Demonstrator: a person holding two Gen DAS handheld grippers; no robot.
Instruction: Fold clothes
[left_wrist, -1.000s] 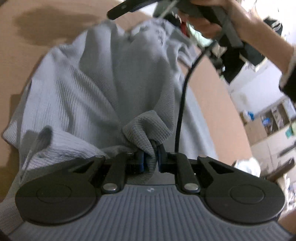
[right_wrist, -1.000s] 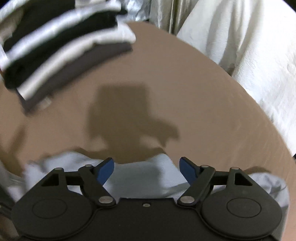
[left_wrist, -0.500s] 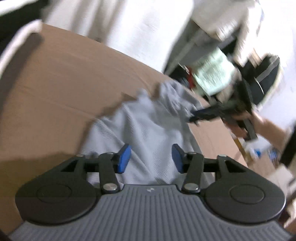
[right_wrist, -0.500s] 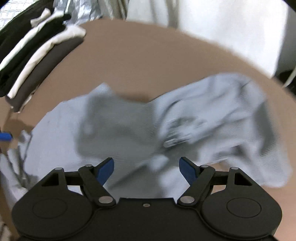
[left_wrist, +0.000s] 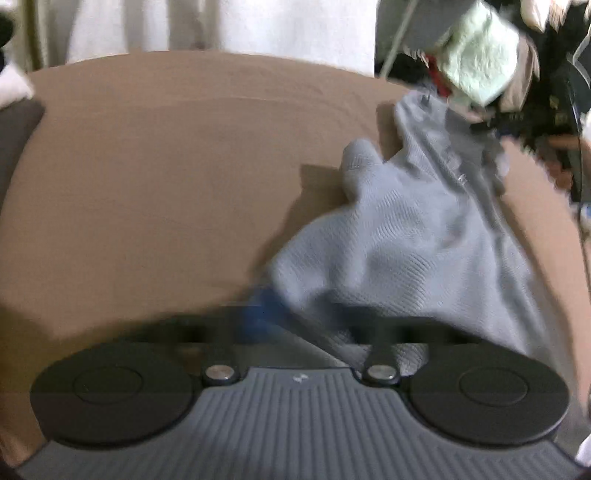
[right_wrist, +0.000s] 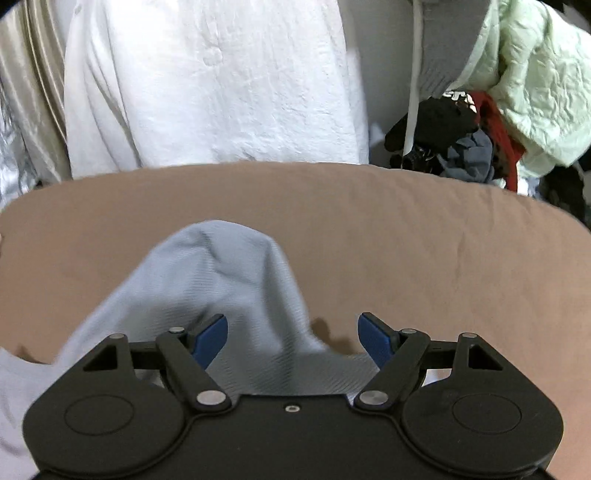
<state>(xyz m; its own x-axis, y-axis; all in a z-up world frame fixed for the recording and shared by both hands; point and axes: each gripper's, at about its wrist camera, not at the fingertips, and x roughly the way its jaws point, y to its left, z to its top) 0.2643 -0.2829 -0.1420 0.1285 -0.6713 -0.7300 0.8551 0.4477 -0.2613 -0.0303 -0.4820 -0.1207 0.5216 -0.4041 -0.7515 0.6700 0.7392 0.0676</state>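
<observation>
Brown cloth covers the wide surface (right_wrist: 424, 258) where the folding is done, and it fills most of both views.

Nearest in the right wrist view, the right hand-held gripper (right_wrist: 293, 334) has its two blue fingertips (right_wrist: 210, 338) spread wide apart, and they pinch nothing. The soft light grey ribbed knit garment (right_wrist: 221, 280) lies on the surface under and between them. One rounded fold of it humps up just ahead of the left fingertip. The other fingertip hangs over bare brown cloth beside the garment's edge.

Nearest in the left wrist view, the left hand-held gripper (left_wrist: 295, 325) is a blur. A smear of blue shows on one side, but I cannot tell if its fingers are spread or pressed together, or if they pinch anything. The same grey garment (left_wrist: 413, 236) lies bunched and crumpled on the right part of the surface, from right by the fingers to the far edge.

Farther back, past the far edge, a big white crinkly sheet (right_wrist: 221, 81) hangs down. To its right sits a messy heap of other clothes (right_wrist: 461, 133) with a pale green quilted piece (right_wrist: 535, 85) on top.
</observation>
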